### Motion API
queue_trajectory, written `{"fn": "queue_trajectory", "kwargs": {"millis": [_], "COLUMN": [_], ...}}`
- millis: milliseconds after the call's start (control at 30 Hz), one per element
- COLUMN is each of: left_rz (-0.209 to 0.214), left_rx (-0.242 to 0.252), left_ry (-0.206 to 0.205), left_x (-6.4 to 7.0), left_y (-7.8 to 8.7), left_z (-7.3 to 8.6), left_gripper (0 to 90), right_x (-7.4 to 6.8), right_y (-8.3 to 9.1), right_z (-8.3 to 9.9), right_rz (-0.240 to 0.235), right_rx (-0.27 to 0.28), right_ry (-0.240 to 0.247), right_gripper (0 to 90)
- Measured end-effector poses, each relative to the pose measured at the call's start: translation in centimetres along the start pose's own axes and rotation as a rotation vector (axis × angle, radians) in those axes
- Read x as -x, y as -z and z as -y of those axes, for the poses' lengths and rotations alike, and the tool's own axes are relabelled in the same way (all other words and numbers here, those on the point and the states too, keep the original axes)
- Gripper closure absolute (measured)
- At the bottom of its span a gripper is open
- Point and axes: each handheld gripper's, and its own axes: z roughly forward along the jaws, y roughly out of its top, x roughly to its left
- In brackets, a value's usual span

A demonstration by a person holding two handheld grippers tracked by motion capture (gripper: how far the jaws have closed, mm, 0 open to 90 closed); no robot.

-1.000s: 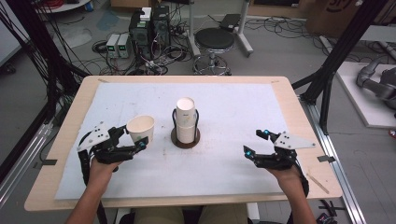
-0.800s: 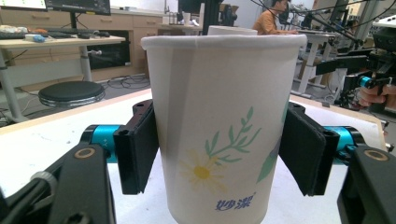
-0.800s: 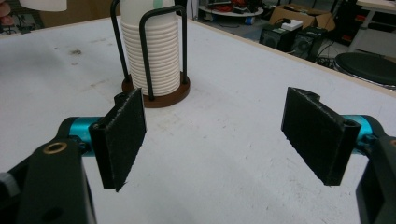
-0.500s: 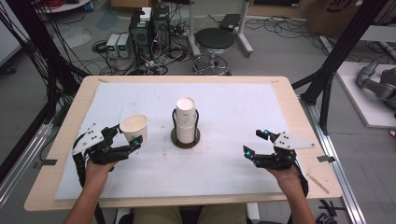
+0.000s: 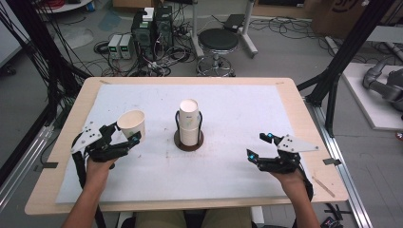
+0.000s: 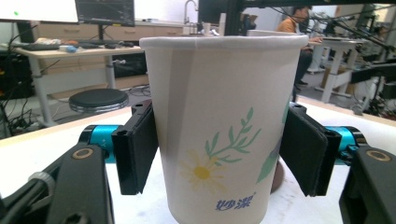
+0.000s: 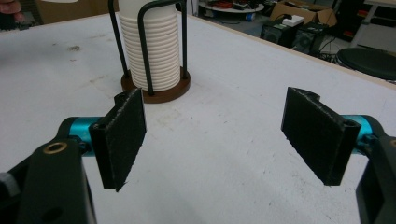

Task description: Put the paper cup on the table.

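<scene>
High view: left gripper (image 5: pixel 124 134) at the table's (image 5: pixel 294 102) left side, closed around a paper cup (image 5: pixel 131 124), upright, mouth open to the camera. Cup's lower half masked by the jaws, so base against the white mat or lifted — cannot tell. Cup stack (image 5: pixel 189 121) in its wire holder (image 5: pixel 188 140) at centre, well apart from the held cup. Right gripper (image 5: pixel 259 146) low on the right, jaws spread wide, nothing between them. Both forearms cut off by the bottom edge.

Left gripper view: paper cup (image 6: pixel 223 126) dead centre, flower print and blue lettering facing the camera, black pads (image 6: pixel 138 151) against its wall on either side. Base cropped by the frame's bottom. Brown edge of the holder (image 6: pixel 277 176) peeking out behind the cup's right side, the rest hidden.

Right gripper view: right gripper (image 7: pixel 217 140) gaping, bare white mat between the pads. Cup stack (image 7: pixel 150 49) ahead and left, ribbed rims clear, top cut off by the upper edge; brown base of the holder (image 7: pixel 156 91) resting on the mat.
</scene>
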Motion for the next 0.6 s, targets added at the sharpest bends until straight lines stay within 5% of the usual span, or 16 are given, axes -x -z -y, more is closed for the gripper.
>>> {"fn": "queue_trajectory", "kwargs": {"millis": [367,600], "left_rz": [-0.069,-0.078], "left_rx": [-0.066,-0.112], "left_ry": [0.032,0.038], "left_x": [-2.2,-2.8], "left_y": [-1.7,-2.6], "left_z": [1.6,2.4], "left_gripper": [31.9,32.0], "right_x": [0.0,0.0], "right_y": [0.1,0.1], "right_z": [0.2,0.3], "right_rz": [-0.003,-0.006], "right_rx": [-0.004,-0.004], "right_ry": [-0.003,-0.003], "right_gripper": [22.5,22.5]}}
